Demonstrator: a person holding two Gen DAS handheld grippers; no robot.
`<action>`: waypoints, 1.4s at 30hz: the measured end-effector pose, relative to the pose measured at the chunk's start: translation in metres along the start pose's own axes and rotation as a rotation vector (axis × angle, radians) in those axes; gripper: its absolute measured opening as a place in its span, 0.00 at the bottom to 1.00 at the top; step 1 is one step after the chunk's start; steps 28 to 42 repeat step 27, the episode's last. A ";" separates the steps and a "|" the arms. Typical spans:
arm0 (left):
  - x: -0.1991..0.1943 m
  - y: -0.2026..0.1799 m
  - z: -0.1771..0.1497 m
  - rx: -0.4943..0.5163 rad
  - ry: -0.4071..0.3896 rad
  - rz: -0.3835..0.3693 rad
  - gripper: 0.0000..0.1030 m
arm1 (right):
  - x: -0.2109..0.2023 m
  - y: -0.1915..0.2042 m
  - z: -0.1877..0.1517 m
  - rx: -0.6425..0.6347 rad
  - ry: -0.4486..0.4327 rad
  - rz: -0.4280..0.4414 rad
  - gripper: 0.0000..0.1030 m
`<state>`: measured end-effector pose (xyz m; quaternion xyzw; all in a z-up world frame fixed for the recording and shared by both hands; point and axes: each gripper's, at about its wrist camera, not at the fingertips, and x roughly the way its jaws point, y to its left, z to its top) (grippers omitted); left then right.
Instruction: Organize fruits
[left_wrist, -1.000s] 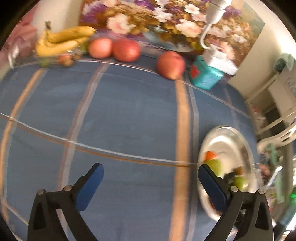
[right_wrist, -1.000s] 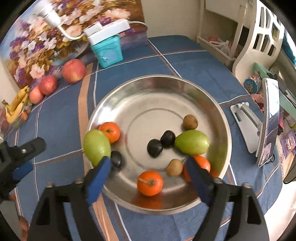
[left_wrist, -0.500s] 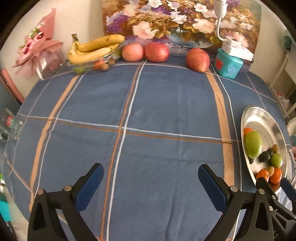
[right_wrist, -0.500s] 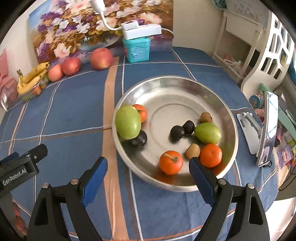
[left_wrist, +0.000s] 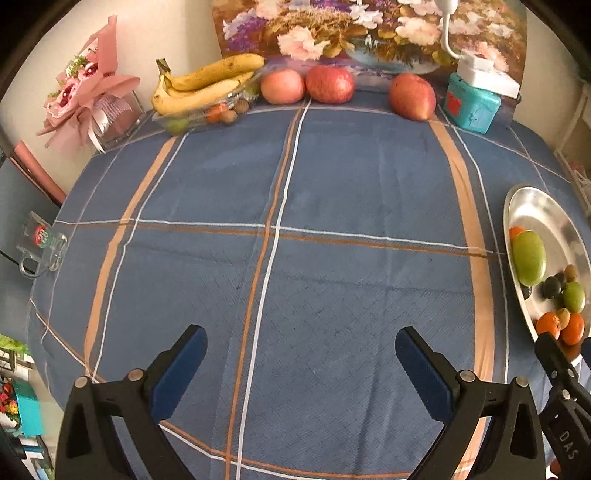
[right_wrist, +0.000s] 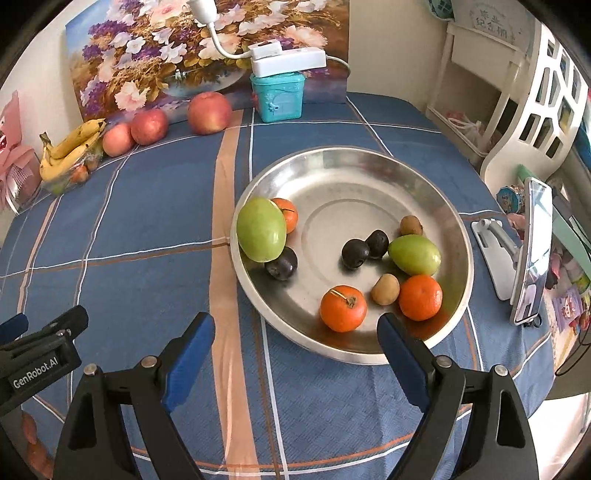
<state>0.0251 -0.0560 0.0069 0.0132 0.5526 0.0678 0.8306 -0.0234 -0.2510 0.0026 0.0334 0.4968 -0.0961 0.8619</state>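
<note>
- Fruits sit in a round metal tray on the tabletop, which is covered by a blue checked cloth.
- In the tray: a large green fruit leans on the left rim, touching an orange behind it and a dark plum in front of it.
- Two more dark plums lie side by side near the middle, just beside a smaller green fruit.
- A brown kiwi lies behind that green fruit; another kiwi sits between two oranges at the near rim.
- Along the far edge of the tabletop stand three red apples, with a bunch of bananas resting on a clear dish of small fruit to their left.
- A teal box stands right of the apples, in front of a flower painting.
- The left claw is spread wide over bare cloth, pinching nothing.
- The right claw is spread wide at the tray's near rim, its pads empty.
- A phone on a stand is just right of the tray.
</note>
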 end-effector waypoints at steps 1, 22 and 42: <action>0.002 -0.001 0.000 -0.001 0.007 -0.001 1.00 | 0.001 0.000 0.000 -0.001 0.001 -0.001 0.87; 0.017 0.000 -0.001 -0.011 0.093 0.005 1.00 | 0.007 -0.002 0.004 -0.011 0.014 -0.010 0.87; 0.018 -0.002 -0.003 -0.004 0.098 0.002 1.00 | 0.008 -0.001 0.003 -0.007 0.018 -0.010 0.87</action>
